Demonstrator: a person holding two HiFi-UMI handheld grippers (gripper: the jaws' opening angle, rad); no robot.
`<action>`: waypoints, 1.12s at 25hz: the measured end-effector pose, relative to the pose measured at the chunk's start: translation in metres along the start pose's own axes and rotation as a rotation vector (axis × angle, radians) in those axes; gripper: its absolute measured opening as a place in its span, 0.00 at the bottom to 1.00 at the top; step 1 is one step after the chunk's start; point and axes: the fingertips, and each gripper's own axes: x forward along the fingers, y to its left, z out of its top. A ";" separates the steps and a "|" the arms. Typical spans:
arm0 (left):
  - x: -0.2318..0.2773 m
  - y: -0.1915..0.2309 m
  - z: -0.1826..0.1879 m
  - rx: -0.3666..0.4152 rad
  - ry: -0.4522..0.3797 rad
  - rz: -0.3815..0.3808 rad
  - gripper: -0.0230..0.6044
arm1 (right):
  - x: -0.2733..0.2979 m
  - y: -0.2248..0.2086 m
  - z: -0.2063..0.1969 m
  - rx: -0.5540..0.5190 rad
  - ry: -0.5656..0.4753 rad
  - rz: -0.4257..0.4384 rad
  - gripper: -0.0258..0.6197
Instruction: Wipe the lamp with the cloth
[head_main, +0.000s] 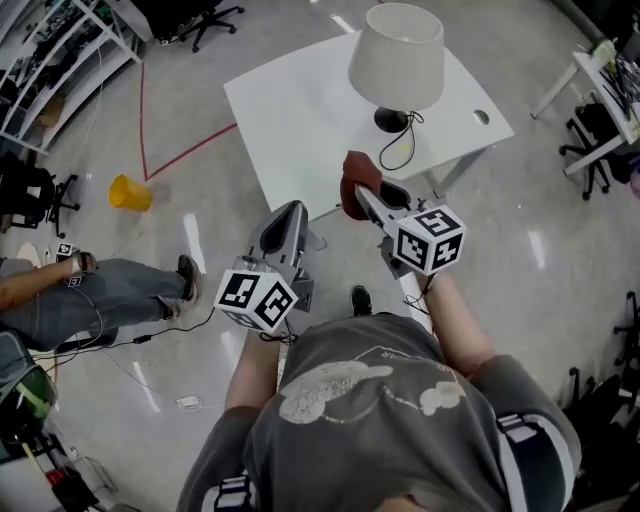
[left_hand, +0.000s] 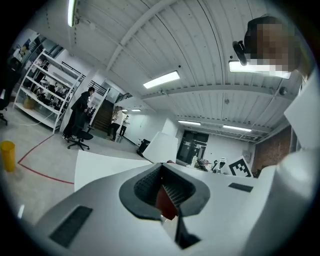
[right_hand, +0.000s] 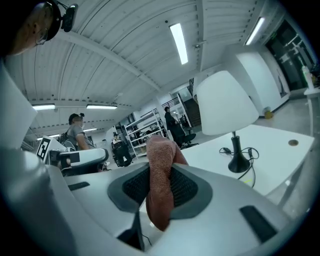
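Cloth (right_hand: 162, 150) pinched in right tongs (right_hand: 160, 192).

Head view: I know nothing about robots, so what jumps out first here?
A lamp with a white shade stands on the white table at the top of the head view. Just below it, the right gripper pinches a reddish-brown cloth, not touching the lamp. A yellow bin sits on the floor at the left.
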 end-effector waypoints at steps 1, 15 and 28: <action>0.005 0.001 0.001 0.002 -0.004 0.007 0.05 | 0.003 -0.003 0.002 -0.001 0.000 0.007 0.18; 0.062 0.054 0.033 0.001 -0.012 -0.003 0.05 | 0.054 -0.022 0.032 -0.001 -0.007 -0.031 0.18; 0.140 0.141 0.092 0.044 0.030 -0.192 0.05 | 0.152 -0.039 0.092 0.038 -0.116 -0.206 0.18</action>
